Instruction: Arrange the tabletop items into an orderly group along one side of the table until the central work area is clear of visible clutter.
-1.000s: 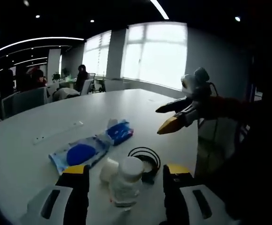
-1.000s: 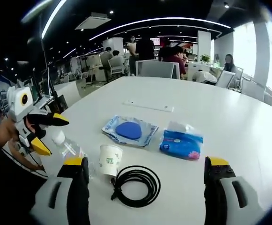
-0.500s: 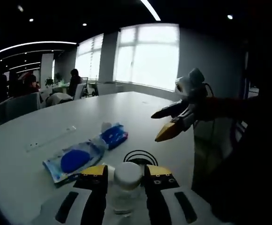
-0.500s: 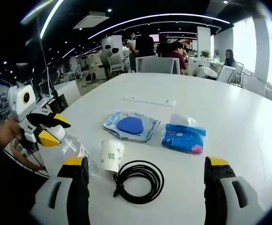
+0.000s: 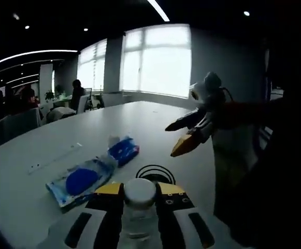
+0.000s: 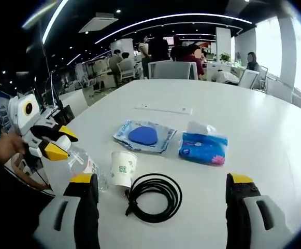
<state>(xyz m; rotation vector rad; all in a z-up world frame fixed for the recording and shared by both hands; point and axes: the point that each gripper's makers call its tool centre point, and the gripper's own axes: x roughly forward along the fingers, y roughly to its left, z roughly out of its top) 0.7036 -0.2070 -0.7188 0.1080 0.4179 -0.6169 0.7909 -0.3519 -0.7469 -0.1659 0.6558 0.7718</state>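
A clear plastic bottle with a white cap point(image 5: 140, 193) stands between the jaws of my left gripper point(image 5: 140, 187), which is shut on it. In the right gripper view the left gripper point(image 6: 51, 144) holds the bottle point(image 6: 84, 165) by its neck near the table's left edge. A paper cup point(image 6: 122, 168) stands just right of the bottle. A coiled black cable point(image 6: 154, 196) lies beside the cup. Farther back are a blue tissue pack point(image 6: 203, 148) and a blue pouch point(image 6: 144, 136). My right gripper point(image 6: 160, 207) hangs open over the near edge, holding nothing.
A white strip point(image 6: 163, 109) lies farther back on the white table point(image 6: 254, 124). In the left gripper view, the cable point(image 5: 155, 174), tissue pack point(image 5: 123, 149) and pouch point(image 5: 80, 180) lie beyond the bottle, with the right gripper point(image 5: 190, 134) at the right. Chairs and people are behind.
My left gripper's jaws have come together on the bottle; a second ago they stood wide apart around it. The right gripper stays open and nearly still.
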